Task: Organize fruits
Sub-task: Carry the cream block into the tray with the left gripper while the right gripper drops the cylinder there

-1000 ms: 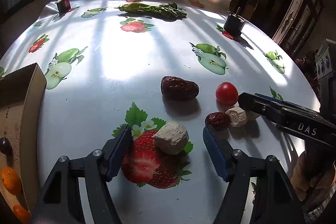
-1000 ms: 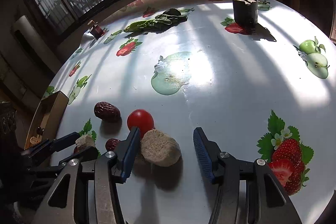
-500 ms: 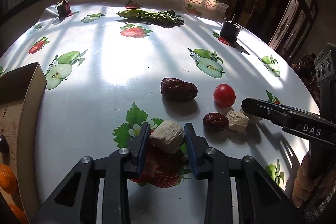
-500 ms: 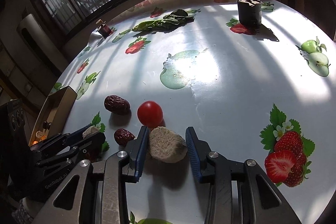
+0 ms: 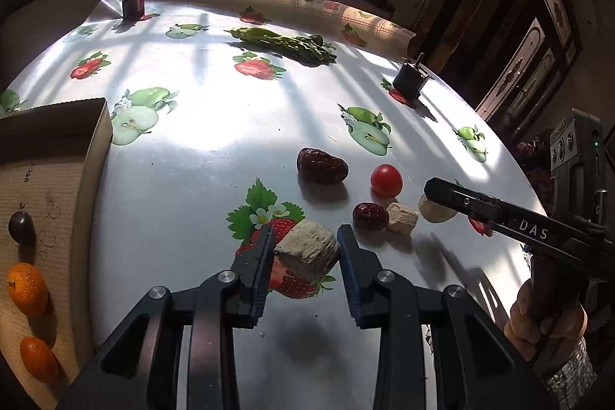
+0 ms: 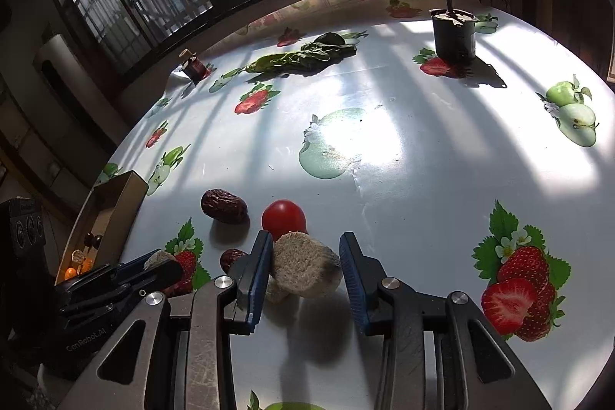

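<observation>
Left gripper (image 5: 305, 252): jaws closed on a pale chunk (image 5: 307, 250), blue pads pressed to both its sides. The chunk is held clear of the surface (image 5: 215, 156), its shadow lying below it on the cloth, over a printed strawberry.

Right gripper (image 6: 303, 266): jaws closed on a pale round piece (image 6: 305, 269), also lifted, shadow beneath. In the left view only its outer finger shows, with the piece peeking out behind it.

On the surface, between the two grippers: a small date (image 5: 371, 216) touching a pale cube (image 5: 401, 218). Behind them a tomato (image 5: 386, 180), and a large date (image 5: 322, 166) just to its left, apart from it.

Cardboard box (image 5: 57, 156) at the left edge holds a dark grape (image 5: 21, 227) and two small oranges (image 5: 27, 289), spaced apart.

Far side: a leafy bundle (image 5: 284, 43), a small jar (image 5: 133, 2), a dark cup (image 6: 453, 35) with a stick standing in it.

A hand (image 5: 546, 321) grips the right gripper's handle.
</observation>
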`<state>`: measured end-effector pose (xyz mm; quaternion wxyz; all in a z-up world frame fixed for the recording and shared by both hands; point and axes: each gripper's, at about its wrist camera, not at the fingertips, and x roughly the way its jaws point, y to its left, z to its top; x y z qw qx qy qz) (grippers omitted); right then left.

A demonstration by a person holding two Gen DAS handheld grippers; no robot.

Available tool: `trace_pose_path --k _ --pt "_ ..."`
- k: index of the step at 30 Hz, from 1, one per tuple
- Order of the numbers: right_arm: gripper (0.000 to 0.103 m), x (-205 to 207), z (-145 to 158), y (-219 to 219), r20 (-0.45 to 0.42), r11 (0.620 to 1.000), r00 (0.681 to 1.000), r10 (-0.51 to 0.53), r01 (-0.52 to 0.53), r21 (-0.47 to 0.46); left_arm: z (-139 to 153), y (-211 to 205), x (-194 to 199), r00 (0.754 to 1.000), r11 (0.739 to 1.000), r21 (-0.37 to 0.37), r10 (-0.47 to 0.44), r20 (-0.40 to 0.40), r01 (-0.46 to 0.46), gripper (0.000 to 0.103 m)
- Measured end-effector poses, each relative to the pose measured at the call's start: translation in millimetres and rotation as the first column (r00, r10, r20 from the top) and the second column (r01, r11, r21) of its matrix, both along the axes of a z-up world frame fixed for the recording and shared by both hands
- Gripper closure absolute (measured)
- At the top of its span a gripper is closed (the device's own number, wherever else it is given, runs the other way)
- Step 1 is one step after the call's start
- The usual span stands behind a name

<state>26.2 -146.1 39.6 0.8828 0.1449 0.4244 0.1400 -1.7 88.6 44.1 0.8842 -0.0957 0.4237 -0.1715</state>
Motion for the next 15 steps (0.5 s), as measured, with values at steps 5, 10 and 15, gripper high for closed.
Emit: trace_pose_path --k 5,10,15 --pt "0.064 -13 35 26 0.024 0.999 0.998 0.05 -0.05 0.002 38 67 -21 0.996 0.997 0.024 0.071 0.058 -0.073 0.071" --pt "0.064 -19 72 85 0.068 0.986 0.984 0.166 -0.166 -0.011 49 147 -10 0.974 0.966 0.124 0.223 0.041 -0.226 0.071" --pt "0.064 -7 77 167 0.054 0.96 0.958 0.281 -0.281 -0.006 38 210 17 0.947 0.942 0.115 0.321 -0.022 -0.316 0.071"
